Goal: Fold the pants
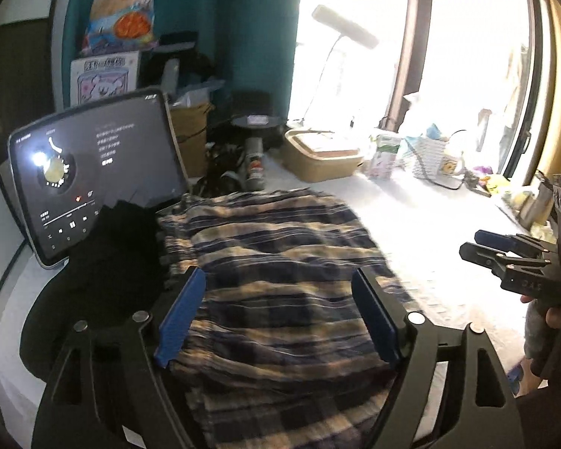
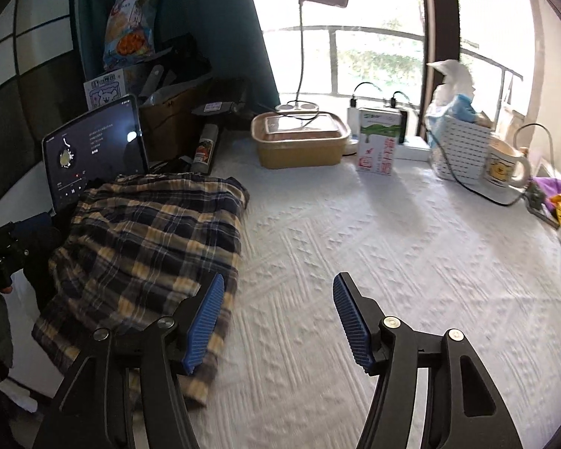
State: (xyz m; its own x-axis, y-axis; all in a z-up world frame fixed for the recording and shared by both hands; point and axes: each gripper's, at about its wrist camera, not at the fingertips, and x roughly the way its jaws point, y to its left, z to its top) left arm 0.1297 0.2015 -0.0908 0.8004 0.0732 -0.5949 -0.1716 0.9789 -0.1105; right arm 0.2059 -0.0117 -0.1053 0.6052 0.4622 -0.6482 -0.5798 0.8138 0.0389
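the plaid pants (image 2: 146, 247) are laid in a folded bundle on the white bedcover (image 2: 374, 262), just in front of the tablet (image 2: 93, 149), which is propped at the bundle's far edge. a black garment (image 1: 104, 262) is seen beside the pants, on the tablet's side. the left gripper (image 1: 278, 280) is held wide open above the bundle, with plaid cloth seen between its blue pads and nothing grasped. the right gripper (image 2: 278, 288) is also spread wide and empty; its left pad is seen over the bundle's near edge, its right pad over bare bedcover, away from the tablet.
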